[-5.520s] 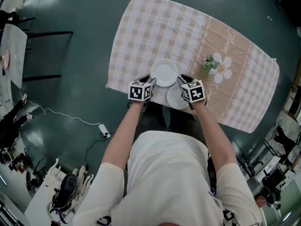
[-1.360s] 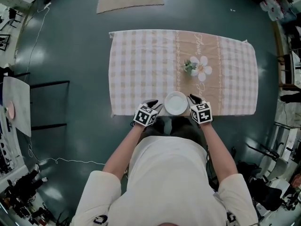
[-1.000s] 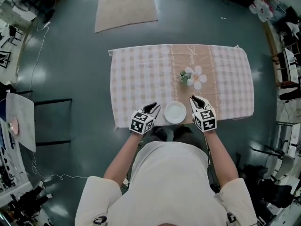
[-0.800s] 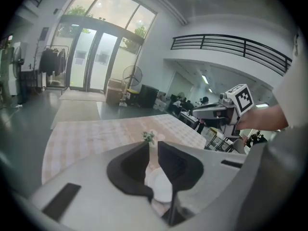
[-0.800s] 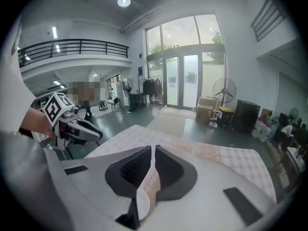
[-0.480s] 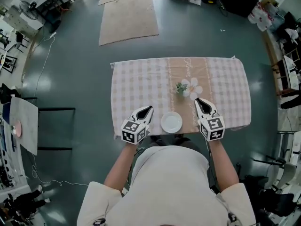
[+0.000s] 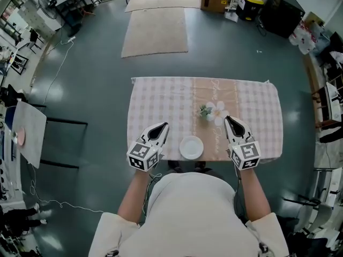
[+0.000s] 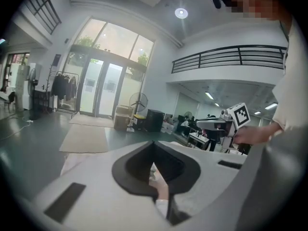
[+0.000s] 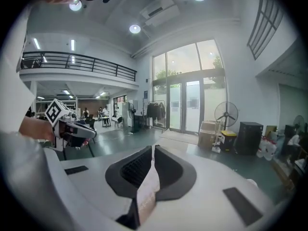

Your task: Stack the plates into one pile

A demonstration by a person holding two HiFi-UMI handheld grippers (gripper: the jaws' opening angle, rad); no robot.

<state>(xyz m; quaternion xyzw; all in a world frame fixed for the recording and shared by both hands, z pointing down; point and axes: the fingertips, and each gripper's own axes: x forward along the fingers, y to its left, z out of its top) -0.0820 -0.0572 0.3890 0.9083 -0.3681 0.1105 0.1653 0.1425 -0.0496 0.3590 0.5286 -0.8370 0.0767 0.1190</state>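
I have the pile of plates (image 7: pixel 191 147) sitting at the near edge of the table (image 7: pixel 147 98), roughly midway along that edge, on the pink and cream checked cloth (image 7: pixel 257 106). From above it reads as one white disc, so I cannot count how many plates are in it. My left gripper (image 7: pixel 162 125) is off to the left of the pile and my right gripper (image 7: pixel 229 119) is off to the right. Both are apart from the pile and neither touches it. In the left gripper view the left gripper's jaws are brought together with nothing caught between them, and only a sliver of the cloth shows through the notch behind the tips. The right gripper view shows the same for the right gripper: jaws closed tip to tip and empty. Both cameras look out across the hall towards the tall glass doors (image 9: pixel 185 105) rather than down at the table, and each one catches the other gripper held out to its side. A small flower ornament (image 7: pixel 208 111) stands on the tan centre stripe of the cloth, just beyond the pile and slightly to its right. On the floor beyond the far edge of the table lies a beige rug (image 7: pixel 155 31).
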